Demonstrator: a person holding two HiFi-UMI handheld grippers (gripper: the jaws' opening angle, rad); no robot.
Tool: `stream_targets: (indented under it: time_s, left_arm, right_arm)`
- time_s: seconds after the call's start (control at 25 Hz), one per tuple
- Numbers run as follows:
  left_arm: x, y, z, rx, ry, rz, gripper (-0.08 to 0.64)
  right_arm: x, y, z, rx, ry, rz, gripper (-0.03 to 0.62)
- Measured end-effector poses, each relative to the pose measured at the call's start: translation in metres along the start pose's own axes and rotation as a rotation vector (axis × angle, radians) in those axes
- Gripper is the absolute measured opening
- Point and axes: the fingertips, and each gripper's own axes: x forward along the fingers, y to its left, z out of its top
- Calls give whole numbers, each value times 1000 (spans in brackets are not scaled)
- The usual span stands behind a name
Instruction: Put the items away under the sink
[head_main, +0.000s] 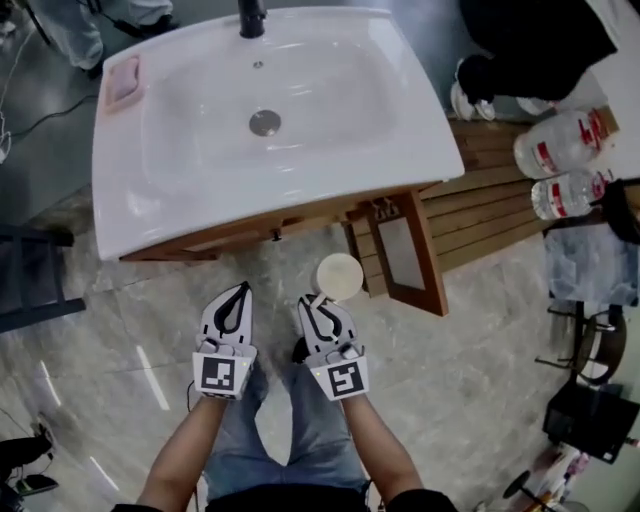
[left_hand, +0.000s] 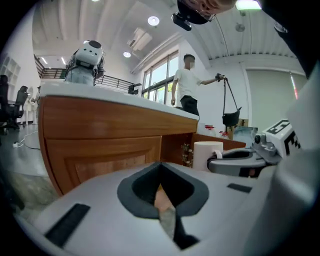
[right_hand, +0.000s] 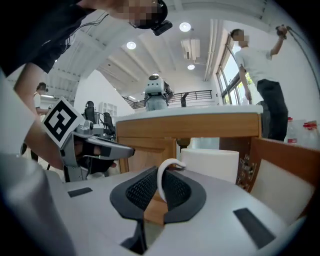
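A white cylinder (head_main: 339, 276) with a thin white loop handle (right_hand: 162, 181) hangs just in front of the wooden cabinet (head_main: 250, 232) under the sink. My right gripper (head_main: 308, 300) is shut on that loop, and the cylinder (right_hand: 210, 162) sits right beyond its tips (right_hand: 167, 169). Beside it to the left, my left gripper (head_main: 240, 288) is shut with nothing between its jaws. In the left gripper view the shut gripper (left_hand: 160, 164) faces the closed left cabinet door (left_hand: 100, 160), with the cylinder (left_hand: 207, 152) to its right.
The cabinet's right door (head_main: 410, 255) stands open toward me, close to the cylinder's right. The white sink top (head_main: 130, 220) overhangs the cabinet. Two large water bottles (head_main: 565, 140) lie on wooden boards at the right. A person (left_hand: 187, 85) stands beyond the sink.
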Motion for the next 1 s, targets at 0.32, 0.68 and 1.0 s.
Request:
stream_targets:
  time_s: [0.32, 0.68, 1.0]
  left_arm:
    - [36, 32, -88, 26, -46, 38, 6]
    - [53, 57, -118, 58, -61, 56, 7]
    - [47, 63, -129, 57, -15, 53, 6]
  right_arm:
    - [71, -31, -98, -51, -24, 44, 37]
    - [159, -65, -131, -109, -87, 110, 37]
    - [191, -70, -133, -126, -110, 205, 35]
